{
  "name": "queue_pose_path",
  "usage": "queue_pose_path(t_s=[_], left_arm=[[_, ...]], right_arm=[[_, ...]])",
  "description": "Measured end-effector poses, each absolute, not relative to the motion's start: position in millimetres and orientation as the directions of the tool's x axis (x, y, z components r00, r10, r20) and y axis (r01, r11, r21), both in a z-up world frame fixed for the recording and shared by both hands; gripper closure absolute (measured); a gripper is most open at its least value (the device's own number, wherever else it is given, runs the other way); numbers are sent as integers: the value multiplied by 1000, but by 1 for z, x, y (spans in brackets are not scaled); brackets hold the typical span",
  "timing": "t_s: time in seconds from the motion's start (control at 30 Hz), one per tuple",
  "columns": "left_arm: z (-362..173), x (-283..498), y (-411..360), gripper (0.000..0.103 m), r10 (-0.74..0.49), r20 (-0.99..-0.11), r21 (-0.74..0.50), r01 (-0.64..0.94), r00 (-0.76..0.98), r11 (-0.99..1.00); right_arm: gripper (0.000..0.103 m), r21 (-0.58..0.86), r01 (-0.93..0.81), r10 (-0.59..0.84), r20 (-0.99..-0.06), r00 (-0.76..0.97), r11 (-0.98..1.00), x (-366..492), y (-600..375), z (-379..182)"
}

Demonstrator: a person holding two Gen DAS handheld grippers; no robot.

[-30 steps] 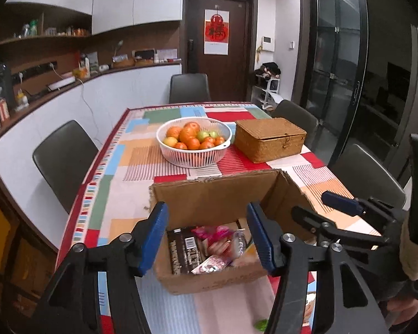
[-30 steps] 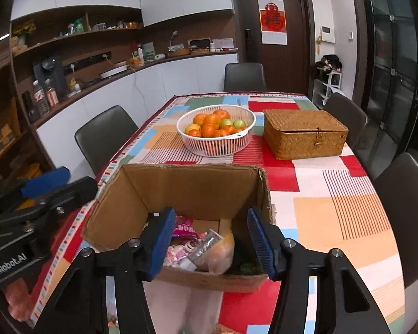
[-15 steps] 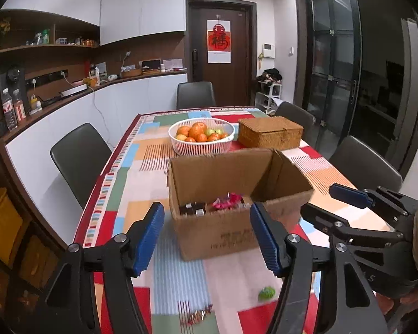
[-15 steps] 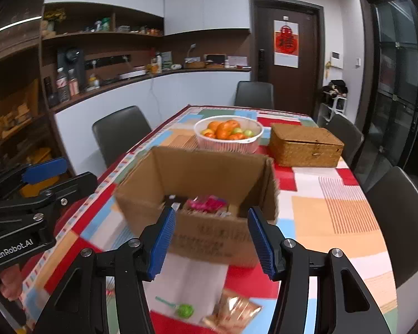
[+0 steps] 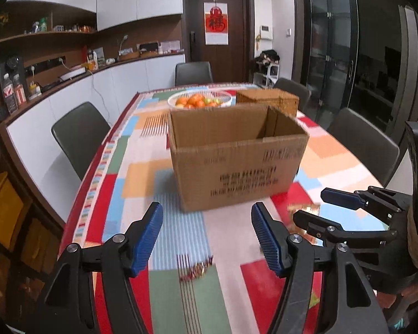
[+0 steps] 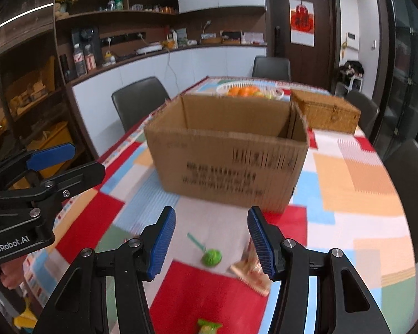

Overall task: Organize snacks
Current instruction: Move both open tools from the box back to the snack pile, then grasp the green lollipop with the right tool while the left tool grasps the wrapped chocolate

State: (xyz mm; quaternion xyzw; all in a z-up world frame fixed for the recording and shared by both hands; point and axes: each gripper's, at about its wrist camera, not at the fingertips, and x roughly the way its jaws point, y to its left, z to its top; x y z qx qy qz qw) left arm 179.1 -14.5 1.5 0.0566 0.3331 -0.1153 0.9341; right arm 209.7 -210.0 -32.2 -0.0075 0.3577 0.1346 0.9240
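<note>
An open cardboard box (image 5: pixel 237 156) stands on the patchwork tablecloth; it also shows in the right wrist view (image 6: pixel 228 153). Its contents are hidden by its front wall. My left gripper (image 5: pixel 207 239) is open and empty, low over the table in front of the box. A small red-gold wrapped candy (image 5: pixel 196 270) lies just below it. My right gripper (image 6: pixel 209 242) is open and empty. Between its fingers lies a green lollipop (image 6: pixel 210 256), with a golden snack packet (image 6: pixel 250 272) beside the right finger and a green wrapped sweet (image 6: pixel 207 327) nearer me.
A white basket of oranges (image 5: pixel 199 101) and a wicker box (image 5: pixel 267 98) stand behind the cardboard box. Dark chairs (image 5: pixel 78 133) surround the table. The right gripper shows in the left wrist view (image 5: pixel 348 211); the left gripper shows in the right wrist view (image 6: pixel 41 172).
Both grippers have pulled back and dropped lower from above the box. The box's contents have gone out of sight, and loose snacks on the table in front have come into view.
</note>
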Motion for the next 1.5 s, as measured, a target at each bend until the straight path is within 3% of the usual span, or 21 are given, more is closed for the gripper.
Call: queue_pose_path(t_s=[0.5,1.03,1.3,1.5], left_arm=[[-85,188,-1,38,-151,-790,-12,232,594,973],[-127,220,2,42,-142,-844,-32,215,517,976],[-136,229,3,53,-159,-859,-59,216,487,975],[-139,231,0,71,-185,-866,-84,229,464,970]], right_arm=[[50,92,-254,223,-802,554,963,214,-199,-106],[62,96,-242,205,-853,480,965,244,-194,-140],[70,105,-236,206,-863,461,966,256,-191,-149],[74,111,-237,211,-865,456,965,261,-186,-153]])
